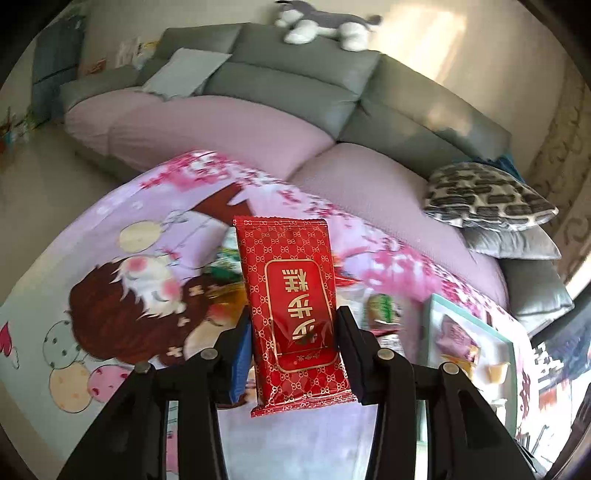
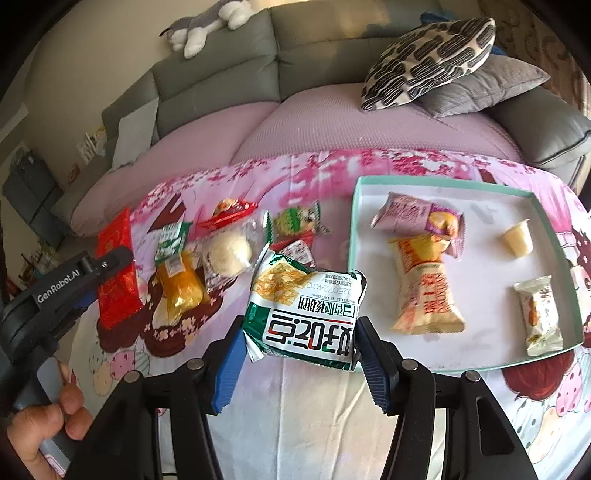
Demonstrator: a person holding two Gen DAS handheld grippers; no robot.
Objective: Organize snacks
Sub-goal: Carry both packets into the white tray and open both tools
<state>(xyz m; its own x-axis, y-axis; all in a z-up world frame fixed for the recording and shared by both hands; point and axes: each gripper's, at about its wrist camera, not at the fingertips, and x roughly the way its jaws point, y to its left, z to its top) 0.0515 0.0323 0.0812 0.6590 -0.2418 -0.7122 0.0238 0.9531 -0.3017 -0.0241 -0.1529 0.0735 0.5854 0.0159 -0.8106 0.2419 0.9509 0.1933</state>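
My left gripper (image 1: 293,354) is shut on a red snack packet (image 1: 291,295) with gold pattern and holds it upright above the table. The same packet (image 2: 116,269) and the left gripper (image 2: 107,264) show at the left of the right wrist view. My right gripper (image 2: 299,354) is shut on a green and white snack bag (image 2: 306,306), held above the cloth. A white tray with a teal rim (image 2: 354,221) at the right holds several snacks and a jelly cup (image 2: 517,236). Loose snacks (image 2: 225,251) lie left of the tray.
The table has a pink cartoon cloth (image 2: 317,406). A grey sofa with a pink cover (image 2: 332,122) stands behind it, with patterned cushions (image 2: 428,62) and a plush toy (image 2: 207,26). The tray also shows in the left wrist view (image 1: 506,354).
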